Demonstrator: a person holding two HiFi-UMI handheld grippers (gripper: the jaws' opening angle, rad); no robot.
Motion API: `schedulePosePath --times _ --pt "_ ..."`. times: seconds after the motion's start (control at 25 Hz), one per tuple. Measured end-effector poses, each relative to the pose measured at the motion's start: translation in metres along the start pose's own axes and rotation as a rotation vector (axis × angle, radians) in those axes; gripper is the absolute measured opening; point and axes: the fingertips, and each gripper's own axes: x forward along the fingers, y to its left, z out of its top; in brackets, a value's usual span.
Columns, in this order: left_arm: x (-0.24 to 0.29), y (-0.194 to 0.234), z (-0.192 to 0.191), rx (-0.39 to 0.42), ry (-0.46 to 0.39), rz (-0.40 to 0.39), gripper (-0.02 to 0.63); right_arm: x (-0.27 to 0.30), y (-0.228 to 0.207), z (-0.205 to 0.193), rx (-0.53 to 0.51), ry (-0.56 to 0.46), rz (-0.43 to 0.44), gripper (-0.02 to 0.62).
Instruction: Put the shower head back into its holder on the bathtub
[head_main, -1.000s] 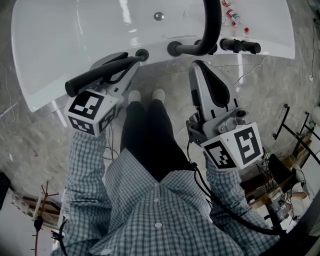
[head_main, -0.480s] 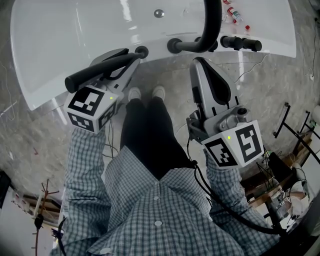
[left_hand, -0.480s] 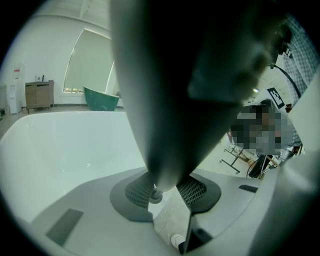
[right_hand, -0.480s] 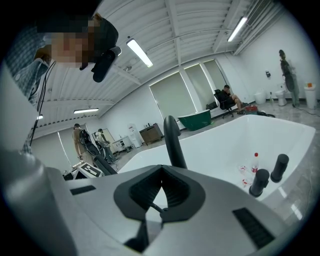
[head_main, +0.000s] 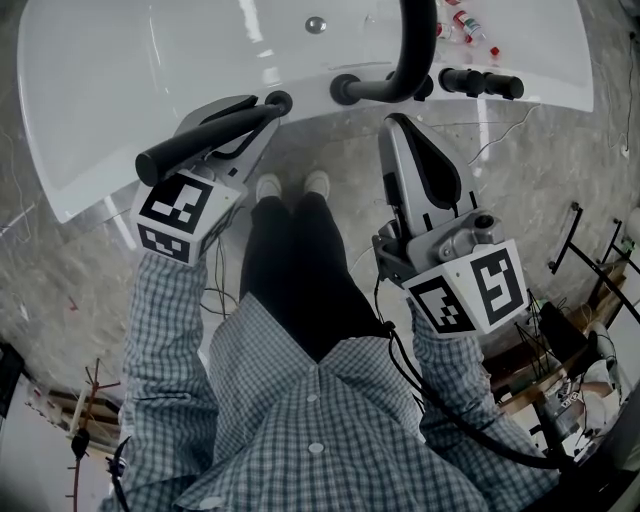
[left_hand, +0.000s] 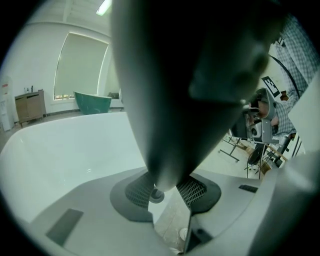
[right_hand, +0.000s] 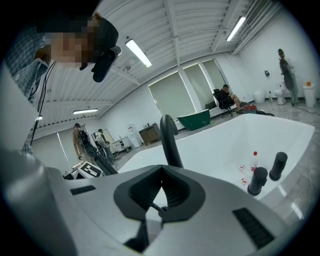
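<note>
Left gripper (head_main: 250, 128): jaws clamped on the black shower head (head_main: 195, 143), which slants over the rim of the white bathtub (head_main: 150, 60), its far tip at the dark holder (head_main: 281, 101). Right gripper (head_main: 398, 130): jaws closed together on nothing, just short of the rim, near the curved spout (head_main: 418, 50).

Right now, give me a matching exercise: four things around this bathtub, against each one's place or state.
Things:
1 shower head
2 right claw
3 bottles
4 spout

Places or states:
A inside the tub
B shut, empty
C gripped by the left claw
D on the tub rim, curving up

Pairs: 1-C, 2-B, 3-A, 4-D
</note>
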Motion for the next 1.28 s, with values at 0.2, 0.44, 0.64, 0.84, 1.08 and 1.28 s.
schedulePosePath --times 0.2,0.44,0.64,0.84,1.08,1.28 --pt "0.001 -0.001 0.0 0.03 0.015 -0.001 0.138 0.0 0.001 0.001 0.001 -0.002 0.002 0.006" --pt "0.004 -0.003 -0.006 0.05 0.032 -0.015 0.138 -0.001 0.002 0.001 0.004 -0.002 0.0 0.006" --pt "0.007 -0.001 -0.011 0.043 0.037 -0.017 0.14 0.001 0.003 -0.003 0.005 0.0 0.006 0.008" --pt "0.009 0.001 -0.017 0.046 0.047 -0.018 0.14 0.003 0.004 -0.009 0.007 0.007 0.008 0.006" --pt "0.012 0.005 -0.022 0.041 0.054 -0.016 0.14 0.008 0.007 -0.014 -0.003 0.018 0.017 0.006" --pt "0.014 0.005 -0.025 0.053 0.061 -0.014 0.14 0.014 0.011 -0.018 -0.001 0.018 0.034 0.007"
